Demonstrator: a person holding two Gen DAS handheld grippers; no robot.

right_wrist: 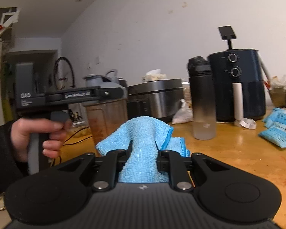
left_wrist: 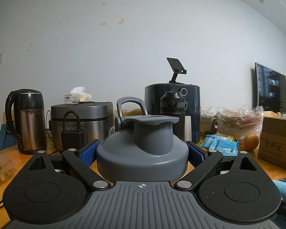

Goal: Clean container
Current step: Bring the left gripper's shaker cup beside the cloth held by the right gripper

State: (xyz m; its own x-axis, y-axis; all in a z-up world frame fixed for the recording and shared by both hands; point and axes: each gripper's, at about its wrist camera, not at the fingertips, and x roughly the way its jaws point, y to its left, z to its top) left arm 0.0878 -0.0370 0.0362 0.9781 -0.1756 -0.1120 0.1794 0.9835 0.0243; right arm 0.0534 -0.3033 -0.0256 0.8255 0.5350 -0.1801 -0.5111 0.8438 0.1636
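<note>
Your left tool (left_wrist: 142, 152) clamps the grey lid (left_wrist: 143, 148) of the shaker bottle (right_wrist: 106, 114), bracing it upright on the bench (right_wrist: 228, 152). Your right tool (right_wrist: 143, 158) is clamped on the blue microfibre cloth (right_wrist: 143, 133), bunched ahead of its tips for wiping; the bottle stands forward-left of it.

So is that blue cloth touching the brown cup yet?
Cannot tell. In the right wrist view the cloth, clamped in the right gripper, overlaps the cup, but no contact or gap shows.
</note>
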